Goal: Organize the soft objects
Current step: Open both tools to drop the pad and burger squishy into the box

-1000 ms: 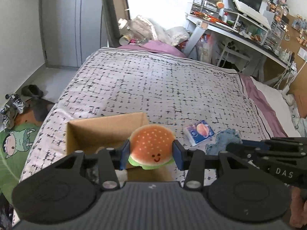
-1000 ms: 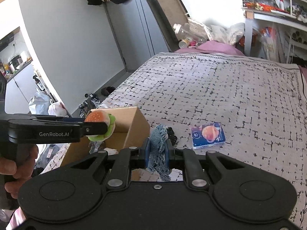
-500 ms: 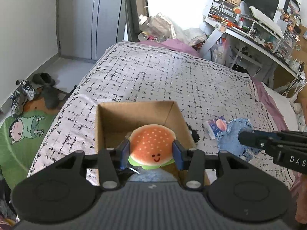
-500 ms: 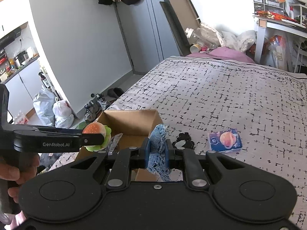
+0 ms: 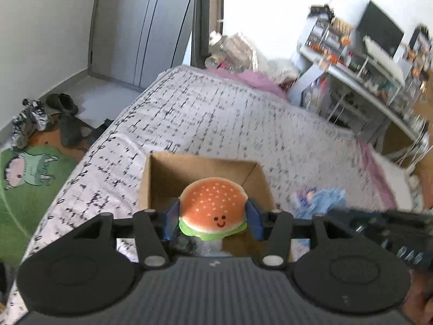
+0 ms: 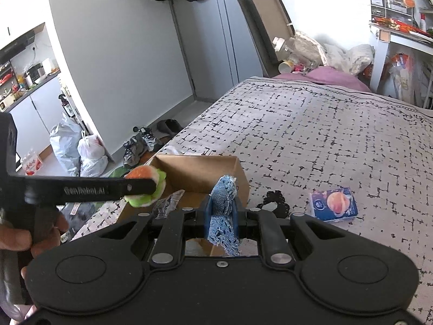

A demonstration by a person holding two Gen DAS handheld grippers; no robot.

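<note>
My left gripper [image 5: 212, 216] is shut on a soft burger toy [image 5: 213, 210] with a smiley face and holds it over the open cardboard box [image 5: 203, 168] on the bed. In the right wrist view the burger toy [image 6: 146, 187] hangs at the box's [image 6: 200, 173] left rim. My right gripper [image 6: 222, 214] is shut on a blue denim cloth [image 6: 224, 214], just right of the box's near corner. The cloth [image 5: 322, 200] also shows blurred in the left wrist view.
A blue tissue pack [image 6: 334, 203] and a small black lace item [image 6: 272, 200] lie on the checked bedspread [image 6: 324, 135] right of the box. Clear plastic [image 6: 166, 204] sticks up inside the box. Shoes and bags are on the floor at left. A cluttered desk stands at the right.
My left gripper has carried the burger toy up and over the box, so the box's inside now shows beneath it. My right gripper has kept the cloth and risen slightly.
</note>
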